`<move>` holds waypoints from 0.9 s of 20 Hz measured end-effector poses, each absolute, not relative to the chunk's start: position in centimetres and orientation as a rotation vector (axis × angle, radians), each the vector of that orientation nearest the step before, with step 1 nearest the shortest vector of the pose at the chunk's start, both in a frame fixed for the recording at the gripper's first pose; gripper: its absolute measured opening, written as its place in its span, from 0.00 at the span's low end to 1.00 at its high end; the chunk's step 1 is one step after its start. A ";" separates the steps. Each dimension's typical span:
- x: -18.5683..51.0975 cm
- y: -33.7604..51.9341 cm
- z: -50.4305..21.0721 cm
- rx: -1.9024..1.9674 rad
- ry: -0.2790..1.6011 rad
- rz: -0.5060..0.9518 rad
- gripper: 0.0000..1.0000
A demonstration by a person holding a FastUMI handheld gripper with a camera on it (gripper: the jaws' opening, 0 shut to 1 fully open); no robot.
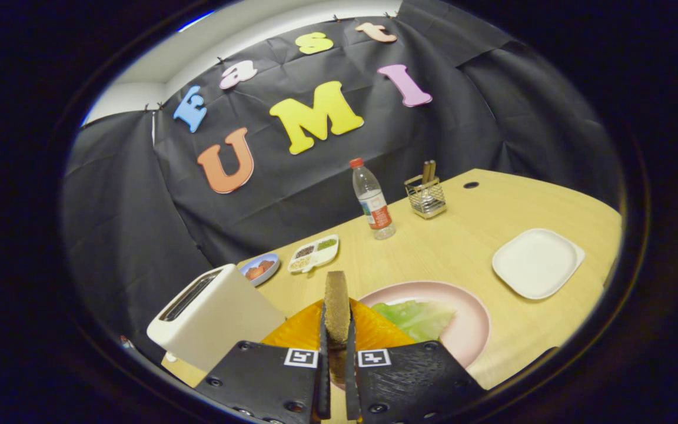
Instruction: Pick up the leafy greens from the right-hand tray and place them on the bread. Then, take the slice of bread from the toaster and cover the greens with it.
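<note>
My claw [336,347] is clamped on a bread slice [336,306], both fingers [322,353] pressing its faces so that it stands on edge between them, its crust rising above the fingertips. Just beyond the fingers and below the slice lies something orange [368,333]; I cannot tell what it is. It sits at the near edge of a pink plate [468,321], and on that plate, just right of the slice, lie the greens [415,318], flat and pale.

To my left, close by the claw, stands the toaster [215,315], cream-coloured, its top slot dark. Beyond it on the counter [445,247] is a small blue dish [261,268] holding reddish pieces, and right beside that a white divided tray [314,253] with small heaps in its compartments.

Well to the right of the pink plate rests a white square plate [536,262], bare. Farther back, near the booth wall, a water bottle [373,200] with a red cap stands upright, and a wire basket [426,197] with sticks standing in it sits just to its right.
</note>
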State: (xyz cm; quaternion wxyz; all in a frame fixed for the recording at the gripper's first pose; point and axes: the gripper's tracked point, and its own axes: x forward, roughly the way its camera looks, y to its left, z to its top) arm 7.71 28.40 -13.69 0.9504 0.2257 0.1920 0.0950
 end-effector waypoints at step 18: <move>8.6 22.2 -17.7 0.472 0.447 0.122 0.65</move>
